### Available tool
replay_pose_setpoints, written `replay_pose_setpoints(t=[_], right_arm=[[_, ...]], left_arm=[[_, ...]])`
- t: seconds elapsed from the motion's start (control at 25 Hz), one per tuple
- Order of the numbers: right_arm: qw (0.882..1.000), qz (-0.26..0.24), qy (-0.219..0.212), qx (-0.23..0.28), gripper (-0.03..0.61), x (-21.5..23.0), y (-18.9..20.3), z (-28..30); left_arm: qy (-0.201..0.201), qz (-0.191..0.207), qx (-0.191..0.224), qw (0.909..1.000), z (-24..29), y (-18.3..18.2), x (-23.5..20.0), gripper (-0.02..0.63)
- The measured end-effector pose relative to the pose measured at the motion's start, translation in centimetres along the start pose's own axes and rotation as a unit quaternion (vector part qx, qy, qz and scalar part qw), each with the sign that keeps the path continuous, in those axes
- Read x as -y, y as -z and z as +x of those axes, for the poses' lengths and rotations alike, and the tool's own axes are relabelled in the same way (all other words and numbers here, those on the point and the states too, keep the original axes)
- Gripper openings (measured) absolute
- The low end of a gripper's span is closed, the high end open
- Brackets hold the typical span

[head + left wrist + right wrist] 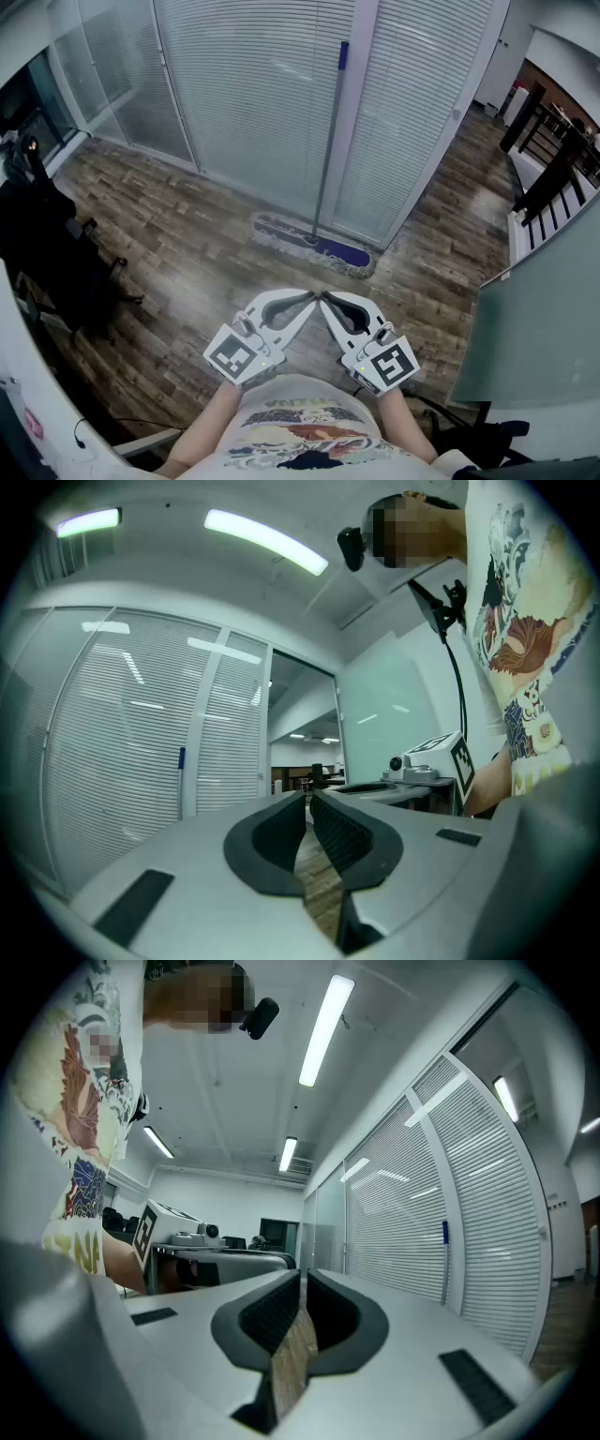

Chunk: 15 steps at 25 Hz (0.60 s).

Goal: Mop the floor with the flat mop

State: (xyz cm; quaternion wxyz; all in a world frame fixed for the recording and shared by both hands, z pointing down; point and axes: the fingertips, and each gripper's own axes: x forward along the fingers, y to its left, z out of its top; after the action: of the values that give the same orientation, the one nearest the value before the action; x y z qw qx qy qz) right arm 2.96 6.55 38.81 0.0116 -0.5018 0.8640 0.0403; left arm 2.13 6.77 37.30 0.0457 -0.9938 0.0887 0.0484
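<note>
The person wore a pale short-sleeved shirt point(298, 414) printed with a busy graphic in rust, navy and cream. The left gripper point(310, 297) and the right gripper point(325, 298) were light grey wedge-shaped shells. Each had dark ribbed pads point(339, 832) and a white cube point(239, 357) with black square markers.

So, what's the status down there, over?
Left gripper and right gripper both shut, empty. Flat mop untouched, leaning against the glass wall ahead. Only wood floor in between.
</note>
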Motion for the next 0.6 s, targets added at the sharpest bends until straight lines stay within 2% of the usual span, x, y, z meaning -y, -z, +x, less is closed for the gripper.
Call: replay_pose_setpoints(t=[0.12,0.24,0.36,0.6], right_arm=[[1.0,-0.006,0.003,0.014,0.037,0.0,-0.5,0.8],[1.0,0.011,0.009,-0.011,0.037,-0.6,0.4,1.5],[0.999,0.028,0.016,-0.01,0.037,-0.9,0.1,2.8],[0.999,0.045,0.022,0.013,0.037,-2.2,-0.9,5.4]], left_arm=[[-0.002,-0.005,0.01,0.9999,-0.2,-0.2,-0.7,0.032],[0.002,-0.009,0.01,0.9999,-1.0,0.0,-1.4,0.032],[0.005,-0.016,-0.001,0.9999,-1.8,0.0,-2.5,0.032],[0.021,0.002,-0.005,0.9998,-4.1,-1.0,-4.4,0.032]])
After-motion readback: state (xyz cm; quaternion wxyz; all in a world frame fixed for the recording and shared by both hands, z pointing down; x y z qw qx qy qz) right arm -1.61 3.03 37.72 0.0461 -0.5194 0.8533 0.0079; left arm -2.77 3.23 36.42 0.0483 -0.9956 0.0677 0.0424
